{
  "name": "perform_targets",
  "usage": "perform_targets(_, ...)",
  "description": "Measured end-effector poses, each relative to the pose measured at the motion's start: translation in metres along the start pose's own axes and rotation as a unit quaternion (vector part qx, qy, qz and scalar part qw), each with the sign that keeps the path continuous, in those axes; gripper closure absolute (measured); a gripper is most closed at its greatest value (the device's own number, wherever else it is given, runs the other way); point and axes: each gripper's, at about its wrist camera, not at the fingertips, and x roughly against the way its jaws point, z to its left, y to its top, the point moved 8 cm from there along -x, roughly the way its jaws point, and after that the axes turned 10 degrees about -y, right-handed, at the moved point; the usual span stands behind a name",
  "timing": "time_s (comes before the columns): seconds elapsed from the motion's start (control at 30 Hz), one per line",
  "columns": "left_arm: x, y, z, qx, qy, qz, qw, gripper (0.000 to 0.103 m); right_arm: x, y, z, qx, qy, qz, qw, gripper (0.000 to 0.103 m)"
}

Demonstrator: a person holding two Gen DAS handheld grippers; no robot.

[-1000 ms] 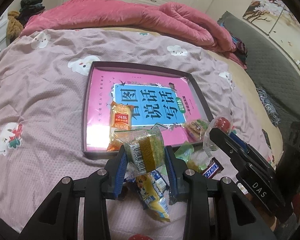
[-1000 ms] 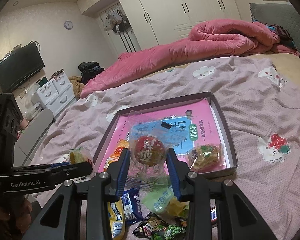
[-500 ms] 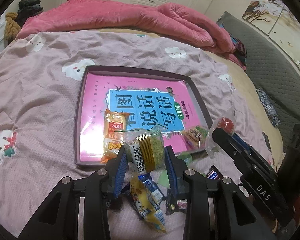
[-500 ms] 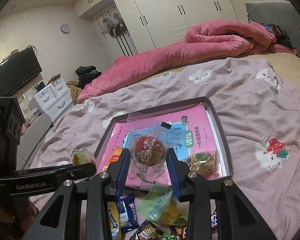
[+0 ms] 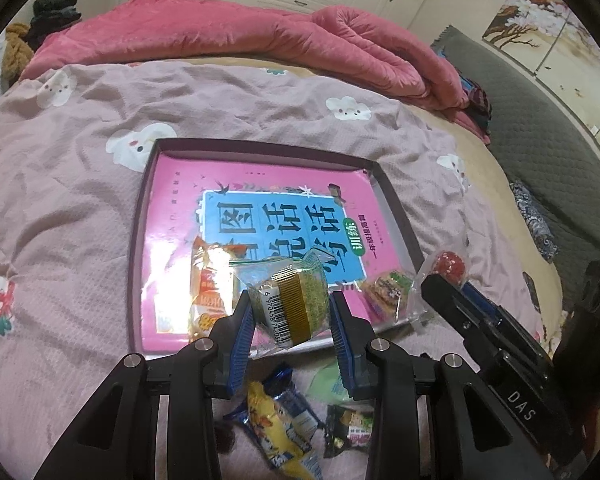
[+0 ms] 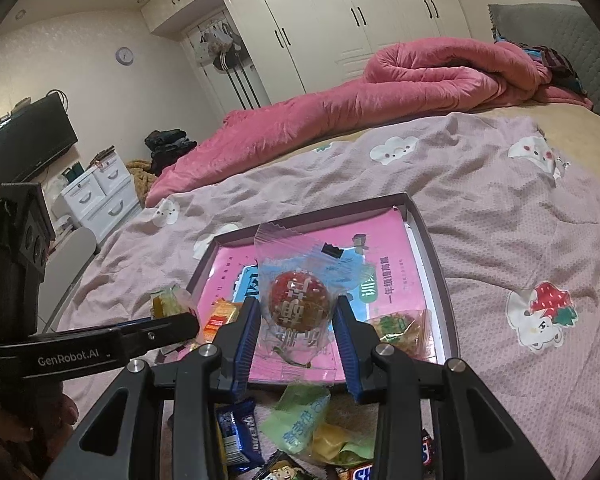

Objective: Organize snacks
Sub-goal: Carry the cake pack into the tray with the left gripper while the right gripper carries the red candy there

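- My left gripper (image 5: 293,316) is clamped on a green cake packet (image 5: 290,304), barcode facing me, held above the near edge of the tray (image 5: 138,248) so it can drop inside
- My right gripper (image 6: 297,316) pinches a red round sweet (image 6: 299,305) in clear wrap, hovering over the tray's near edge too; both loads are lifted clear of the bed, I judge for placing
- Tray sits mid-bed on the pink sheet (image 5: 60,208), lined with a pink book (image 5: 260,208); orange packet (image 5: 208,288) lies by its near-left corner, a mixed snack bag (image 5: 388,288) at near-right
- Loose snacks (image 5: 284,428) wait on the sheet just outside the near edge, not yet sorted
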Motion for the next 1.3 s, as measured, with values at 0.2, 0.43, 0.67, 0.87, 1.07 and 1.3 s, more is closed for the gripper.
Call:
perform_targets(0.2, -0.017, 0.002, 0.004, 0.003, -0.002, 0.011, 0.9999, 0.065, -0.014, -0.005, -0.003, 0.004, -0.003, 0.015, 1.000, 0.065)
perform_targets(0.43, -0.033, -0.002, 0.012, 0.008, 0.000, 0.025, 0.9996, 0.065, -0.029, -0.011, -0.001, 0.008, -0.002, 0.031, 0.999, 0.065)
perform_targets(0.67, -0.046, -0.004, 0.016, 0.009, -0.002, 0.038, 0.9992, 0.065, -0.044, -0.014, 0.000, 0.016, -0.006, 0.043, 0.999, 0.065)
perform_targets(0.87, -0.058, -0.008, 0.016, 0.006, -0.003, 0.052, 0.9986, 0.065, -0.053, -0.018, -0.001, 0.020, -0.008, 0.054, 0.998, 0.065)
perform_targets(1.07, -0.063, -0.012, 0.018, 0.007, -0.003, 0.062, 0.9981, 0.065, -0.060, -0.024, -0.001, 0.024, -0.011, 0.065, 0.998, 0.065)
perform_targets(1.3, -0.069, -0.016, 0.022, 0.011, -0.002, 0.072, 0.9973, 0.065, -0.065, -0.029, -0.002, 0.025, -0.014, 0.075, 0.997, 0.065)
